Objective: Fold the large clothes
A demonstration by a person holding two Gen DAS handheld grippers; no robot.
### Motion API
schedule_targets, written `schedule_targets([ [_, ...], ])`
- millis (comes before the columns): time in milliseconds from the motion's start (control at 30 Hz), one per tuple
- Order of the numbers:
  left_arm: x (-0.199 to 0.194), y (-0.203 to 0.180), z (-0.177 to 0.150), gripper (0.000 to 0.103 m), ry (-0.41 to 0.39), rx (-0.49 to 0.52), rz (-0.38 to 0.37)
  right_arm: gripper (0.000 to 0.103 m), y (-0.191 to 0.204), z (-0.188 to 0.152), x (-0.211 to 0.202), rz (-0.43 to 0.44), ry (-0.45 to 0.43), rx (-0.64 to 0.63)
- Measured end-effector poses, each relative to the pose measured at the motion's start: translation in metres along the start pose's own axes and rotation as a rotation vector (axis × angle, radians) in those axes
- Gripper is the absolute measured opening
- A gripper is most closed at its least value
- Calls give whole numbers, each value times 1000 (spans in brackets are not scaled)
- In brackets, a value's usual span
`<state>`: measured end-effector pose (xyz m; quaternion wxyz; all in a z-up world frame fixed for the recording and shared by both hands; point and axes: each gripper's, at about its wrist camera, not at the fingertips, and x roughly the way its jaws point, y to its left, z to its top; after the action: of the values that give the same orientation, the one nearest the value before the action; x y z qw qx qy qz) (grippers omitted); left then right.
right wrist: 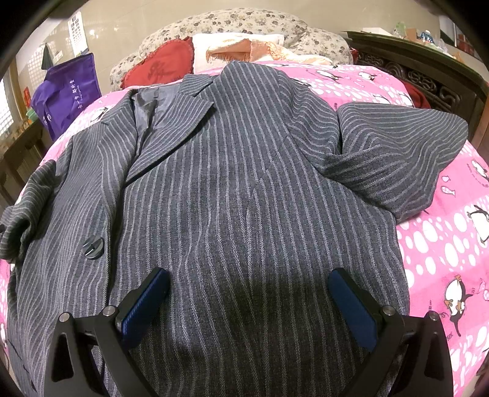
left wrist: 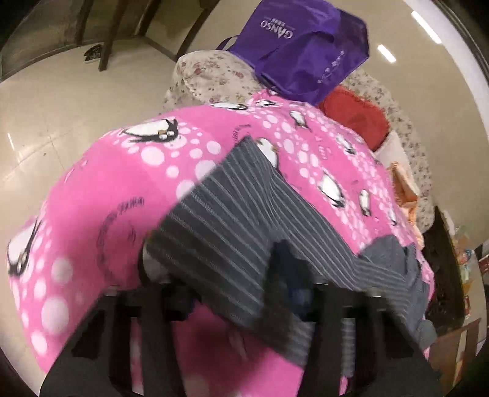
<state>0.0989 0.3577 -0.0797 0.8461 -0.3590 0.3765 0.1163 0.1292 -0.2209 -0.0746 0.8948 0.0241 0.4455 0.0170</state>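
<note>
Grey pinstriped wool jacket [right wrist: 232, 189] lies spread front-up on a pink penguin-print fleece blanket [right wrist: 443, 244], collar toward the floral pillows [right wrist: 244, 23]. The right gripper [right wrist: 247, 305] hovers over its lower front, jaws wide apart and empty. The left gripper [left wrist: 244, 305] is blurred, a fold of striped cloth [left wrist: 232, 213] draped between its narrowed jaws; whether the fingers actually clamp it cannot be told.

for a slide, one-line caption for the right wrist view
Right tool open above a grey pinstriped jacket spread on a pink penguin-print blanket.
</note>
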Motion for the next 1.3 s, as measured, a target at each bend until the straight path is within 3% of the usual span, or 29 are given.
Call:
schedule_targets([
  [33,2,-1,2,6,17,-3,9,103,0,0,0,0,1,0],
  [67,5,-5,8,4,20,7,17,103,0,0,0,0,0,0],
  [133,-10,-22,11,2,-29,101,71,103,0,0,0,1,0,0],
  [200,-39,-40,20,2,-133,169,108,103,0,0,0,0,1,-1],
  [333,-132,-41,58,2,-419,114,196,103,0,0,0,1,0,0],
  [433,-161,-42,74,2,-444,123,194,103,0,0,0,1,-1,0],
  [500,-157,-61,69,2,-409,185,172,103,0,0,0,1,-2,1],
  [633,-119,-136,33,2,-298,337,18,103,1,0,1,4,-2,3],
  [800,-43,-268,-38,2,-133,522,-210,103,-1,-2,-1,15,-6,9],
  [900,11,-334,-101,2,22,609,-353,103,-2,-3,-1,20,-7,11],
  [1000,56,-358,-153,4,160,653,-351,103,-2,-3,-1,23,-7,11],
  [1100,88,-356,-190,9,284,694,-267,103,-3,-3,-1,25,-7,13],
  [1200,76,-347,-201,15,260,713,-242,103,-2,-2,-1,23,-7,11],
  [1267,62,-343,-200,37,257,710,-257,103,-2,-2,-1,23,-6,12],
  [1300,50,-338,-199,39,242,714,-261,103,-2,-2,-1,22,-5,11],
])
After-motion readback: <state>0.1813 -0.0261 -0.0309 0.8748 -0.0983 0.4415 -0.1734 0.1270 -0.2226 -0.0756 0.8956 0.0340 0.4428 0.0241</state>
